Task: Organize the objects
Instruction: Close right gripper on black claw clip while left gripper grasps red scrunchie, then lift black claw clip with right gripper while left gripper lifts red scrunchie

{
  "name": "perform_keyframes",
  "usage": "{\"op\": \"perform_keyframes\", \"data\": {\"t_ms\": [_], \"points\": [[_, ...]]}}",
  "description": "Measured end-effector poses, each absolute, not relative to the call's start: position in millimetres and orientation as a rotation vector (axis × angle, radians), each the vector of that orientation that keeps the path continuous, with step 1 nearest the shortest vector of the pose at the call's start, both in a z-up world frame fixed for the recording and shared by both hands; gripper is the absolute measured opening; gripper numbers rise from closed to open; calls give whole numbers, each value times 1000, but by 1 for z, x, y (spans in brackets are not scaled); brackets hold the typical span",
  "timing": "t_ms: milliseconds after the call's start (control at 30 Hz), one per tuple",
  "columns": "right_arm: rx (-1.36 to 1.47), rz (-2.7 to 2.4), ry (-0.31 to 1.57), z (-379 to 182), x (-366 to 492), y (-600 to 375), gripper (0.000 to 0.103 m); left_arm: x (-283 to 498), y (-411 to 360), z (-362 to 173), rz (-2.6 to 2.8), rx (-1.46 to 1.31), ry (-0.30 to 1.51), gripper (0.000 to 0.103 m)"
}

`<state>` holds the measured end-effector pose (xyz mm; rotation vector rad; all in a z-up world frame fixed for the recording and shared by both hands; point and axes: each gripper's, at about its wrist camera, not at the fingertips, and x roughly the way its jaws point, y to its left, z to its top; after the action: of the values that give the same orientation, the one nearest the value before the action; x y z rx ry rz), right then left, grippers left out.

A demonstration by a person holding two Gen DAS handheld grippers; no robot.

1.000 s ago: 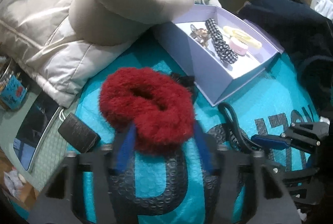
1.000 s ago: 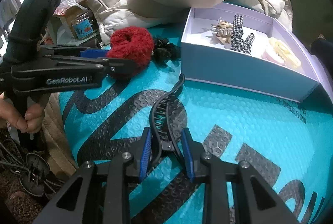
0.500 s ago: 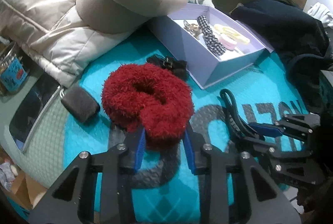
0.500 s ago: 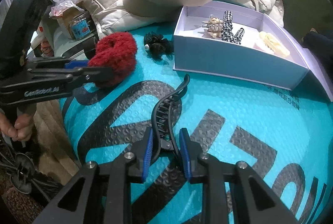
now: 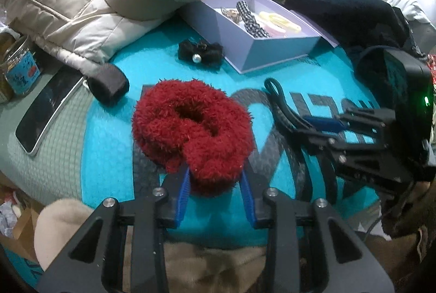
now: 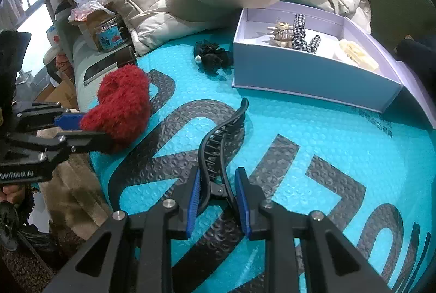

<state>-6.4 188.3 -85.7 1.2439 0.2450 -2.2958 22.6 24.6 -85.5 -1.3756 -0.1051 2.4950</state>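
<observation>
1. The left gripper (image 5: 215,184) pinches a fluffy red scrunchie (image 5: 192,133) between its blue pads, above the teal bubble mailer (image 6: 313,135).
2. The right gripper (image 6: 218,197) is closed around the hinge end of a black banana hair clip (image 6: 218,140).
3. A black bow clip (image 6: 211,56) lies just beside the lavender box (image 6: 308,75), which holds other hair accessories.

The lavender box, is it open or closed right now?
Open. The lavender box has no lid on; the checked hair tie and other hair accessories show inside.
</observation>
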Motion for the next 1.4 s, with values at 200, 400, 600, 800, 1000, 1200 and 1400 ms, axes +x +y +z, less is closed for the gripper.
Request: {"op": "perform_keyframes", "data": {"t_ms": [200, 400, 600, 800, 1000, 1200, 1400], "points": [[1236, -2293, 255, -86, -5, 185, 25, 31, 22, -85, 2490, -1376, -90, 43], [1219, -2292, 278, -84, -1, 182, 33, 32, 24, -84, 2511, -1387, -66, 60], [1221, -2304, 276, -87, -1, 186, 41, 26, 21, -85, 2559, -1403, -56, 71], [1209, -2313, 266, -88, -3, 186, 44, 19, 12, -87, 2568, -1403, -130, 78], [1192, -2328, 286, -91, -4, 180, 45, 7, 12, -91, 2570, -1398, -179, 81], [1168, -2340, 301, -92, -7, 174, 47, -6, 11, -100, 2592, -1398, -199, 88], [1138, -2355, 303, -94, -8, 172, 47, -15, 14, -102, 2615, -1404, -178, 90]]}}
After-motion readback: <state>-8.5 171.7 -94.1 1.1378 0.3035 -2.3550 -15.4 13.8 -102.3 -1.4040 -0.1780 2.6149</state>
